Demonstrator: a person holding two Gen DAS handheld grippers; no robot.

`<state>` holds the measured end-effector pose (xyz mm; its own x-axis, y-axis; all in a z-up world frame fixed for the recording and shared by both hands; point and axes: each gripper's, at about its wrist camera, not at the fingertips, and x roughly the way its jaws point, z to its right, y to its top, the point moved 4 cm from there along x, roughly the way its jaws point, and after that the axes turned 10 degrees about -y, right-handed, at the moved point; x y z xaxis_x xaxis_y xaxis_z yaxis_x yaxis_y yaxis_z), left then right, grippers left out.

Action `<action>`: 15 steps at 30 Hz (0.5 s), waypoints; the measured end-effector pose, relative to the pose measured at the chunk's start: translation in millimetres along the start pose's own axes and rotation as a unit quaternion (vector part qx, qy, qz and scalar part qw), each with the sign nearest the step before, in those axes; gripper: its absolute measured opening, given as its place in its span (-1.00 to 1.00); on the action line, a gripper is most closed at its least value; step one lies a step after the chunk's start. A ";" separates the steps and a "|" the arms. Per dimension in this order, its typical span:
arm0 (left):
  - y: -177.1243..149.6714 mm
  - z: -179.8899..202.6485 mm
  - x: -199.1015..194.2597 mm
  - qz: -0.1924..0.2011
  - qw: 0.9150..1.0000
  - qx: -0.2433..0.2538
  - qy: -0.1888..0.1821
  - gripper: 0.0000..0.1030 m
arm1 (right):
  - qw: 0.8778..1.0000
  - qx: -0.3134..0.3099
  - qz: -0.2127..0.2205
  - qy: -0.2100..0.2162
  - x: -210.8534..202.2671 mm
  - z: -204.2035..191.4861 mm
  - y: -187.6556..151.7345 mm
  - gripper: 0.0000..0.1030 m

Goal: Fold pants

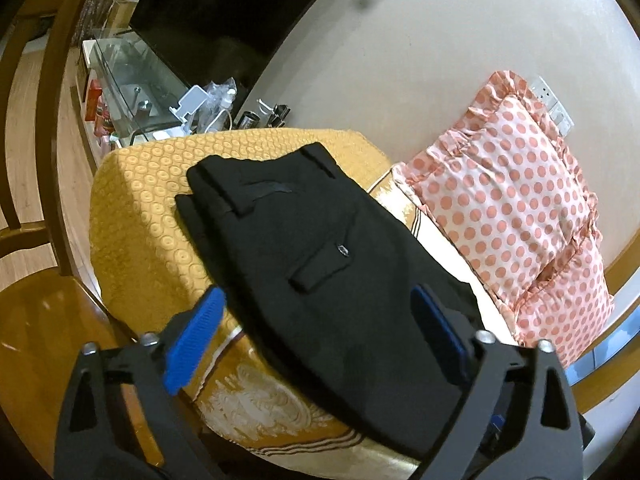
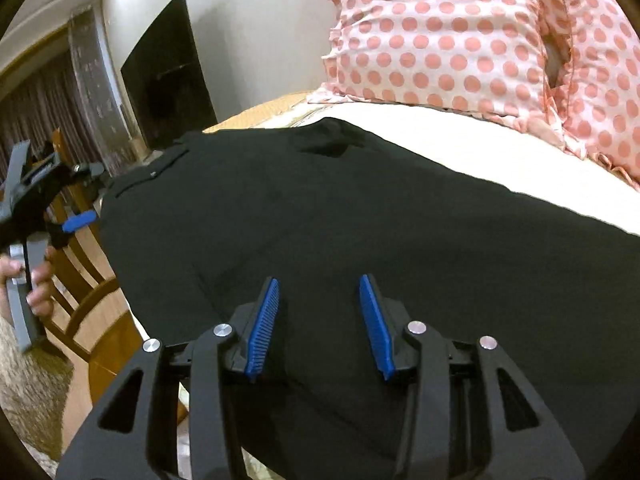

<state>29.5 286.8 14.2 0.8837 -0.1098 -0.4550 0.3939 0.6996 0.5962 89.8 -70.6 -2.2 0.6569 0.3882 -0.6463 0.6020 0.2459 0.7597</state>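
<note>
Yellow bedspread (image 1: 132, 216) fills centre frame, black pants (image 1: 320, 264) lying flat across it, polka-dot pillow (image 1: 508, 200) at right. Left tongs (image 1: 320, 336) spread wide above the cloth, holding nothing. Right tongs (image 2: 318, 324) partly parted over the pants, gripping nothing.
</note>
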 end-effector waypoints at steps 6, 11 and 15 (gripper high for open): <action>-2.9 -4.5 9.2 -0.016 1.000 -0.023 0.004 0.36 | 1.000 0.000 0.002 0.009 4.0 0.7 -0.9 -0.08; -4.0 -8.8 7.3 -0.015 0.999 -0.034 0.016 -0.16 | 1.000 -0.008 0.004 0.012 5.8 -1.5 -0.7 0.06; -5.9 -6.7 3.0 -0.006 0.999 -0.036 0.017 -0.61 | 1.000 -0.009 0.004 0.014 5.5 -1.8 -0.9 0.09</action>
<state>28.1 287.1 4.9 0.8692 -0.0946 -0.4853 0.3837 0.7481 0.5414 92.1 -67.0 -6.2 0.6493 0.4144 -0.6377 0.5880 0.2583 0.7665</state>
